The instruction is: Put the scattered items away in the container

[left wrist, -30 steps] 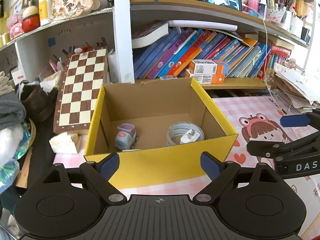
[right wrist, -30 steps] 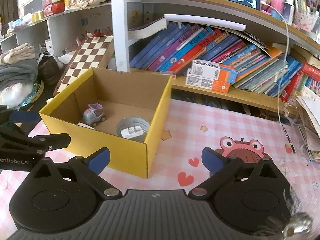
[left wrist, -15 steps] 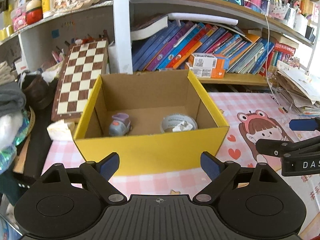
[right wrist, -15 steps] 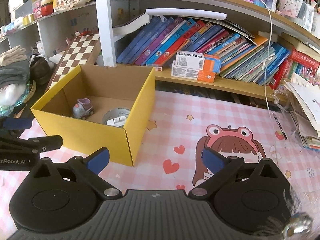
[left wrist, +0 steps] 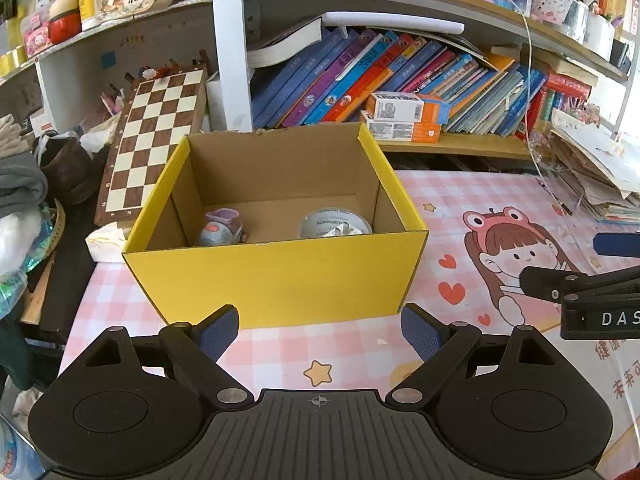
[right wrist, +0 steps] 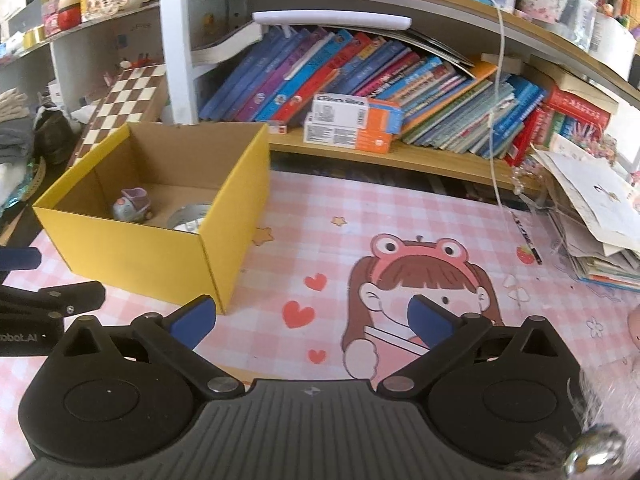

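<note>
The yellow cardboard box (left wrist: 276, 276) stands open-topped near the left edge of the pink checked mat (right wrist: 400, 216), toward its back edge below the bookshelf (right wrist: 400, 156). On its floor sit a small purple toy car (left wrist: 222, 229) at the left and a roll of grey tape (left wrist: 335, 224) at the right, with a small white object that I cannot identify resting in the roll's centre. Both are apart from each other and fully inside the walls, so these items count as tidied. The left gripper (left wrist: 320, 328) hovers in front of the box's near wall with its jaws spread wide and nothing between them; the right gripper (right wrist: 312, 316) hangs over the cartoon-girl print on the mat, jaws likewise spread and empty. The open stretch of mat visible in both views carries no loose item that clearly belongs to the task. At the right edge of the mat, the right wrist view shows a pinkish fuzzy shape (right wrist: 634, 328) and a black pen (right wrist: 526, 236) beside the paper pile (right wrist: 592, 200); whether either is meant for the box I cannot tell. My judgement is that the tidying is finished or nearly so.
</note>
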`<state>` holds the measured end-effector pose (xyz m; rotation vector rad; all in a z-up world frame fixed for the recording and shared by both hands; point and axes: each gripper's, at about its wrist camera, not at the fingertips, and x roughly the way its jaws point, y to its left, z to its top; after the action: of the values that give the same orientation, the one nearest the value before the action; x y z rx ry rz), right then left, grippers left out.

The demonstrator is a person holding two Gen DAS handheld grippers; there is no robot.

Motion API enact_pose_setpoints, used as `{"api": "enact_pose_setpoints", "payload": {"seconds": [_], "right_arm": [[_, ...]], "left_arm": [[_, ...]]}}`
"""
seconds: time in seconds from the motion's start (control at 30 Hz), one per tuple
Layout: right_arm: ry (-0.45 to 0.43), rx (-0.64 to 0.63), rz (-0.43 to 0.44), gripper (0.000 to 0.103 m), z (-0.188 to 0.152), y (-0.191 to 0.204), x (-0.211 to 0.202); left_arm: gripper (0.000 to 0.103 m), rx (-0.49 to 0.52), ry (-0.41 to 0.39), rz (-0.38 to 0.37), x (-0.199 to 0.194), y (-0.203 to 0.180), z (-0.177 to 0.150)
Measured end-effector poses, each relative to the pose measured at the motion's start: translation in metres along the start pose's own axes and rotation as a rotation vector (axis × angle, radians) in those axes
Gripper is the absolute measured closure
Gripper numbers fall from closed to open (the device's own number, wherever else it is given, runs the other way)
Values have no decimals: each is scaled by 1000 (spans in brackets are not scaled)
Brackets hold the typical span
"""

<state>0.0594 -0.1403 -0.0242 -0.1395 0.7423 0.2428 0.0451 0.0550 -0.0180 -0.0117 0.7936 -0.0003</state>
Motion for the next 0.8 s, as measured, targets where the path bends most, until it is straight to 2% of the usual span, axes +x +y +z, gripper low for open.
{"api": "enact_pose_setpoints", "payload": {"seconds": [0.8], "right_arm": [[25, 25, 9, 0, -8, -32, 6]], "left_arm": [[12, 1, 60, 15, 12, -33, -6]]}}
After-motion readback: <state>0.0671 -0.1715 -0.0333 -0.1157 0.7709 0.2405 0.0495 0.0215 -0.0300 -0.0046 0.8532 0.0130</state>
